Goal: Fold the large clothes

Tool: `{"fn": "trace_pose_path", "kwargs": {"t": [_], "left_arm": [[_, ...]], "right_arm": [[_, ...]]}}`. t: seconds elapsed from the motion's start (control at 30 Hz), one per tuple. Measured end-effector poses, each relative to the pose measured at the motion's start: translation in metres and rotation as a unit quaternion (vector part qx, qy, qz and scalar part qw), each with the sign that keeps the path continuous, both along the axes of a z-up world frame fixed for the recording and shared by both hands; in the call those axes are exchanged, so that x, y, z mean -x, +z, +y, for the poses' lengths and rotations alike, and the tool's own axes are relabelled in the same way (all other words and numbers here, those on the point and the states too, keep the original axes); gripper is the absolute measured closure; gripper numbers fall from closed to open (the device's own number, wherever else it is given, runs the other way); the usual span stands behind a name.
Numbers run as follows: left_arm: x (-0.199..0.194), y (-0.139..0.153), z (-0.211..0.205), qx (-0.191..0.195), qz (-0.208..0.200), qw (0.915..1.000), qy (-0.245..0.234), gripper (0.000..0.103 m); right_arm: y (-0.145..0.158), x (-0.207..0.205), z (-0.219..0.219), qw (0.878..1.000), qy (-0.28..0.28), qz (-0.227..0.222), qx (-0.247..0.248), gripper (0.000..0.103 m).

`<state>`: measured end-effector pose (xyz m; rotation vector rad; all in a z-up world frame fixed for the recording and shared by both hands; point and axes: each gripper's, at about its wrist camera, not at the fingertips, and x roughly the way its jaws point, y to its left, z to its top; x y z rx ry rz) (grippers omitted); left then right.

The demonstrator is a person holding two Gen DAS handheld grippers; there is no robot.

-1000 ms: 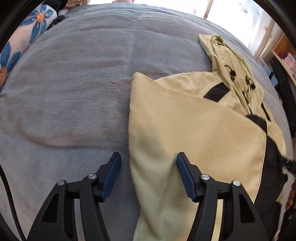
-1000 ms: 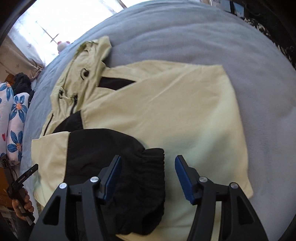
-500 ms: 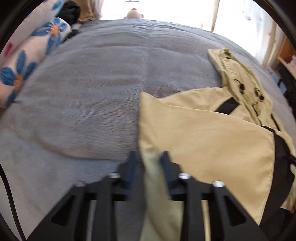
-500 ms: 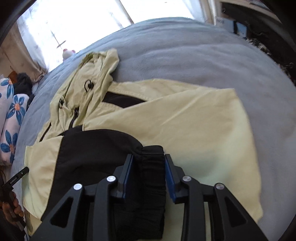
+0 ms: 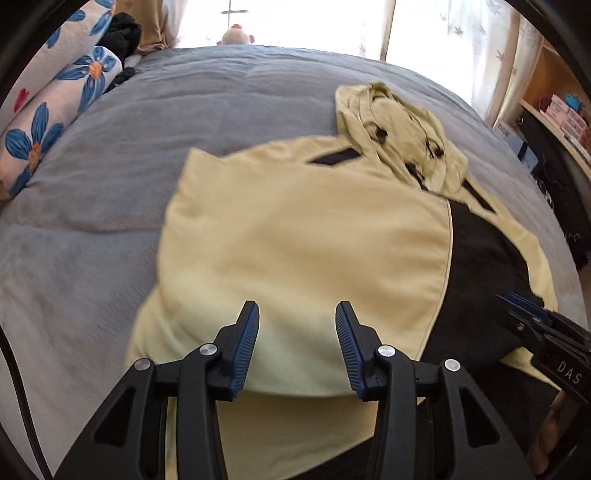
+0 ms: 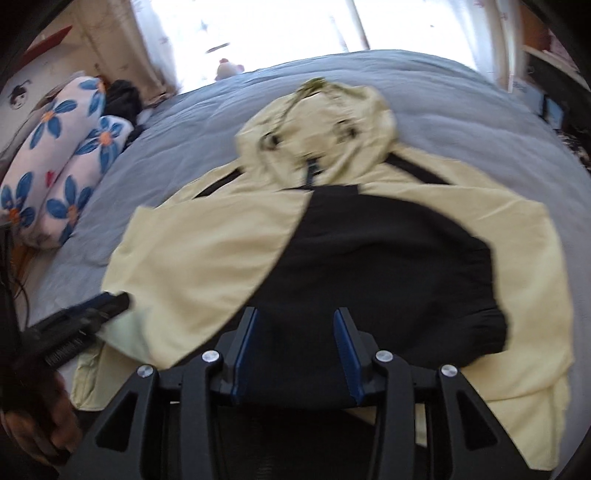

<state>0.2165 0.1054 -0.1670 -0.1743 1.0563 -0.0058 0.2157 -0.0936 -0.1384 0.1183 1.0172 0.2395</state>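
- The left gripper point(image 5: 297, 334) is seen with its blue-padded fingers point(image 5: 246, 341) parted wide; nothing is clamped between them, and they are held just above the folded yellow panel of the jacket point(image 5: 303, 254).
- In the right wrist view, the left gripper point(image 6: 107, 301) is seen at the jacket's left edge, gripped by the person's left hand point(image 6: 40, 413); whether its tips touch the cloth cannot be told through the blur.
- The jacket point(image 6: 207, 258), pale yellow with black parts, is laid flat on the grey bed point(image 5: 110, 177), its hood point(image 5: 399, 129) pointed toward the window point(image 5: 314, 26).
- A black sleeve point(image 6: 388, 266) is laid folded across the jacket's middle, its gathered cuff toward the right.
- The right gripper point(image 6: 293, 349) is held with its fingers point(image 6: 345, 347) spread apart, empty, over the near edge of the black sleeve.
- In the left wrist view, the right gripper point(image 5: 524, 314) is seen low at the jacket's right side, directed inward over the black cloth.
- Flower-print pillows point(image 5: 55, 110) are lying at the bed's left edge.
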Motion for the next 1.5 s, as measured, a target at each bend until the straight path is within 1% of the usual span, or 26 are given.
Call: {"fn": "trace_pose_path", "kwargs": {"t": [0.07, 0.13, 0.2, 0.3, 0.33, 0.37, 0.4, 0.43, 0.47, 0.57, 0.67, 0.7, 0.73, 0.8, 0.83, 1.0, 1.07, 1.17, 1.23, 1.3, 1.37, 1.5], "left_arm": [[0.003, -0.012, -0.004, -0.016, 0.012, 0.9998, 0.006, 0.061], [0.006, -0.020, 0.001, -0.031, 0.016, 0.9993, 0.016, 0.061], [0.011, -0.022, 0.010, -0.039, 0.008, 0.9990, 0.019, 0.061], [0.017, -0.023, 0.027, -0.063, -0.001, 0.9977, 0.024, 0.061], [0.017, -0.024, 0.033, -0.068, -0.001, 0.9973, 0.026, 0.061], [0.019, -0.025, 0.039, -0.073, 0.000, 0.9970, 0.028, 0.061], [0.019, -0.026, 0.043, -0.071, 0.000, 0.9971, 0.028, 0.061], [0.017, -0.027, 0.046, -0.067, 0.001, 0.9973, 0.030, 0.061], [0.018, -0.026, 0.050, -0.059, 0.001, 0.9977, 0.032, 0.061], [0.016, -0.024, 0.055, -0.052, 0.004, 0.9979, 0.038, 0.061], [0.017, -0.019, 0.055, -0.051, 0.005, 0.9979, 0.039, 0.057], [0.017, -0.017, 0.054, -0.052, 0.005, 0.9979, 0.038, 0.054], [0.018, -0.015, 0.052, -0.055, 0.006, 0.9978, 0.036, 0.049], [0.022, -0.009, 0.050, -0.058, 0.005, 0.9977, 0.036, 0.043], [0.024, -0.006, 0.050, -0.056, 0.004, 0.9977, 0.037, 0.042], [0.041, 0.013, 0.053, -0.042, -0.003, 0.9982, 0.041, 0.042], [0.050, 0.023, 0.053, -0.035, -0.008, 0.9985, 0.042, 0.042], [0.065, 0.036, 0.053, -0.032, -0.017, 0.9985, 0.042, 0.041], [0.077, 0.046, 0.052, -0.033, -0.022, 0.9983, 0.043, 0.039], [0.089, 0.057, 0.052, -0.031, -0.031, 0.9980, 0.044, 0.039], [0.101, 0.069, 0.052, -0.028, -0.042, 0.9977, 0.045, 0.039], [0.129, 0.091, 0.052, -0.024, -0.061, 0.9970, 0.042, 0.038]], "right_arm": [[-0.009, 0.001, 0.005, 1.000, 0.005, 0.011, 0.007, 0.061], [-0.018, 0.003, -0.004, 1.000, -0.005, 0.021, 0.021, 0.061], [-0.024, 0.005, -0.028, 0.998, -0.033, 0.027, 0.045, 0.061], [-0.022, 0.016, -0.073, 0.993, -0.084, 0.014, 0.082, 0.064], [-0.021, 0.020, -0.085, 0.994, -0.086, 0.012, 0.069, 0.069], [-0.020, 0.024, -0.101, 0.996, -0.086, 0.016, 0.036, 0.079], [-0.019, 0.027, -0.109, 0.996, -0.090, 0.018, 0.017, 0.084], [-0.017, 0.031, -0.115, 0.996, -0.093, 0.018, 0.004, 0.084], [-0.014, 0.034, -0.118, 0.995, -0.095, 0.012, -0.002, 0.084], [-0.005, 0.040, -0.112, 0.995, -0.097, -0.003, 0.011, 0.081], [0.001, 0.039, -0.109, 0.995, -0.099, -0.008, 0.011, 0.080], [0.004, 0.041, -0.108, 0.995, -0.099, -0.011, 0.010, 0.080], [0.008, 0.044, -0.106, 0.995, -0.099, -0.015, 0.011, 0.080], [0.012, 0.046, -0.104, 0.995, -0.099, -0.017, 0.011, 0.080], [0.014, 0.048, -0.104, 0.995, -0.101, -0.016, 0.007, 0.080], [0.024, 0.066, -0.106, 0.993, -0.114, -0.006, -0.043, 0.080], [0.029, 0.074, -0.105, 0.992, -0.117, -0.008, -0.048, 0.080], [0.039, 0.092, -0.102, 0.992, -0.121, -0.019, -0.042, 0.079], [0.046, 0.103, -0.101, 0.991, -0.121, -0.025, -0.050, 0.074], [0.054, 0.116, -0.101, 0.990, -0.122, -0.034, -0.063, 0.062], [0.062, 0.127, -0.100, 0.989, -0.123, -0.041, -0.069, 0.060], [0.077, 0.151, -0.098, 0.989, -0.121, -0.058, -0.068, 0.060]]}}
